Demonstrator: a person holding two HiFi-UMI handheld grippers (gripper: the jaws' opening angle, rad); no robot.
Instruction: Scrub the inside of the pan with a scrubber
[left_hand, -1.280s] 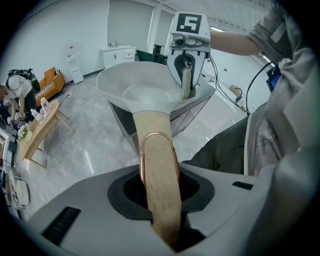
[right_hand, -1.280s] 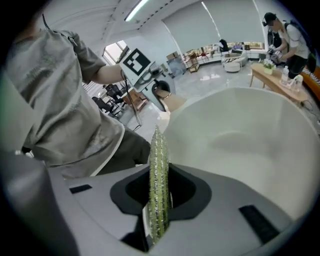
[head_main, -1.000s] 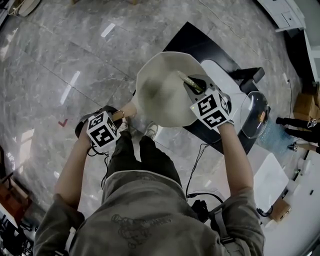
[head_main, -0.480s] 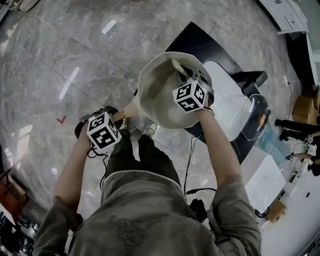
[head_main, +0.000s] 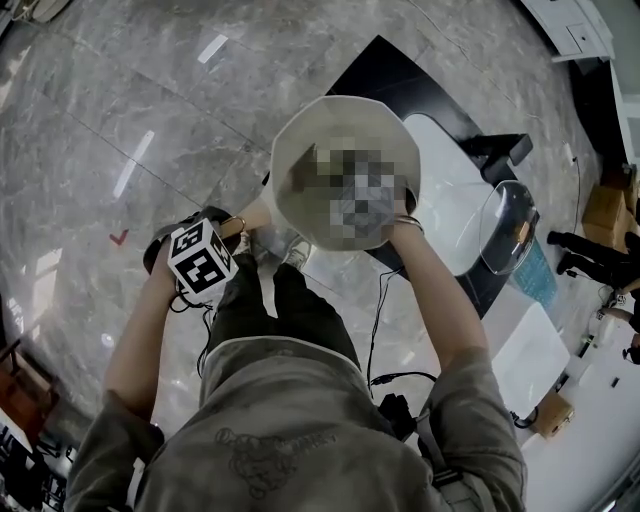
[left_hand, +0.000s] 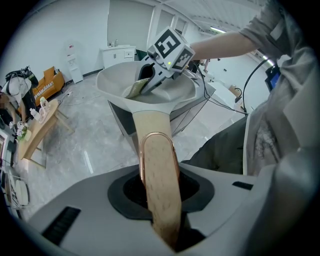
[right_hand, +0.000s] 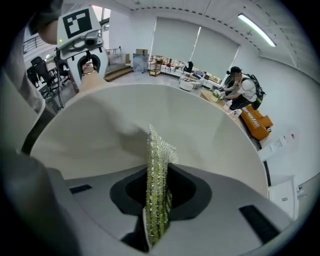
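Note:
A cream pan (head_main: 300, 150) with a pale wooden handle (head_main: 255, 217) is held up over the floor. My left gripper (head_main: 225, 235) is shut on that handle (left_hand: 159, 185), which runs up between the jaws to the bowl (left_hand: 112, 82). My right gripper (left_hand: 146, 80) reaches down into the bowl, shut on a thin green and silver scrubber (right_hand: 157, 190). The scrubber's tip (left_hand: 135, 90) rests at or just above the pan's inner wall (right_hand: 210, 135). In the head view a blurred patch covers the right gripper inside the pan.
Below the pan lie a black mat (head_main: 385, 80), a white board (head_main: 450, 200) and a clear glass lid (head_main: 508, 228). The person's legs and shoes (head_main: 290, 270) are under the handle. Cables trail on the marble floor. People stand at desks far off (right_hand: 240, 90).
The right gripper with the scrubber has come from the pan's right rim leftward and down into the bowl. The left gripper and the handle have stayed where they were.

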